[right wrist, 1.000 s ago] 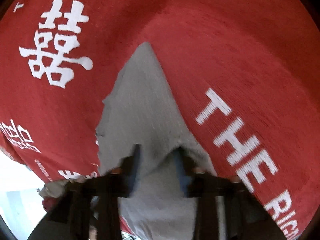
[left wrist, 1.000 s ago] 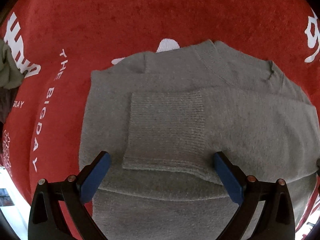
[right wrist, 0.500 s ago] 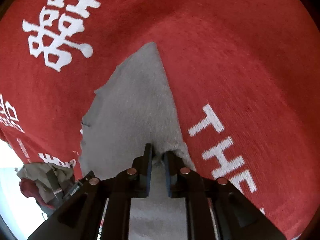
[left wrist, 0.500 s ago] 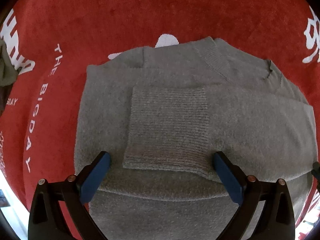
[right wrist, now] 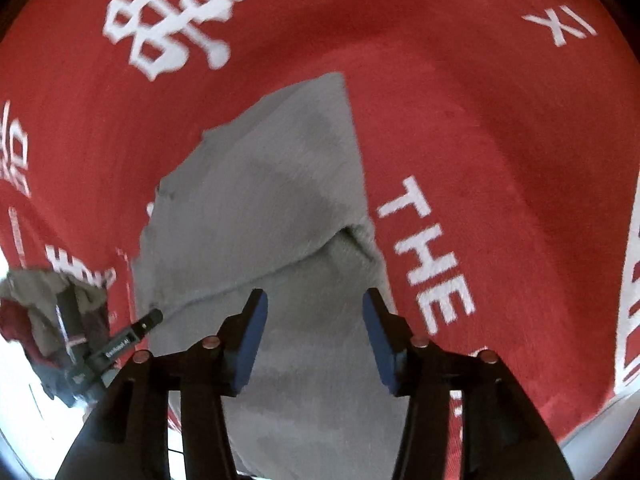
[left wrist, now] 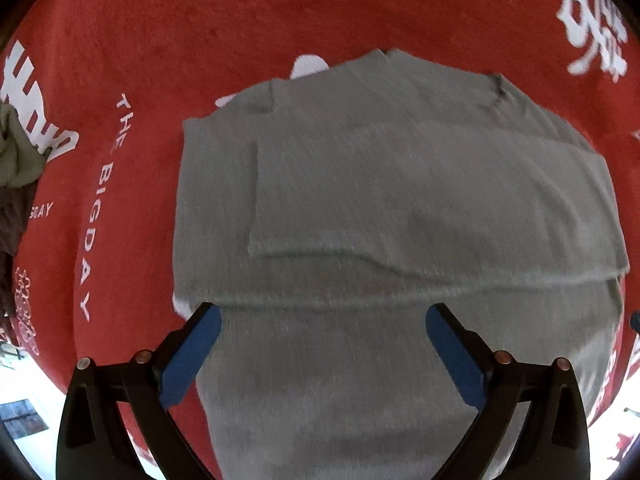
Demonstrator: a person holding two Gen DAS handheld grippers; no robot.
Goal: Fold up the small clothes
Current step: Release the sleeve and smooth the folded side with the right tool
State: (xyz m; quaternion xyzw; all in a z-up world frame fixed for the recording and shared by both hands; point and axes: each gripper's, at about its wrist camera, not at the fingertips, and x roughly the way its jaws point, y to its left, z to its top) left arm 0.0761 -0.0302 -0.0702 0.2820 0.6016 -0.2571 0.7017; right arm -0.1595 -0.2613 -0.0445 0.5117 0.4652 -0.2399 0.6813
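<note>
The grey sweater (left wrist: 400,208) lies flat on our red cloth (left wrist: 240,20), one sleeve (left wrist: 420,200) folded across its chest. White print on the cloth reads "THE BIGDAY" to the sweater's left and "THE" by its right edge, beside large Chinese characters. Bare red cloth rings the sweater; crumpled clothes (left wrist: 16,160) sit at the far left edge. Our left gripper (left wrist: 320,354) hangs above the hem, fingers spread, gripping nothing. Our right gripper (right wrist: 314,340) is opening, its fingers clear of the knit below.
</note>
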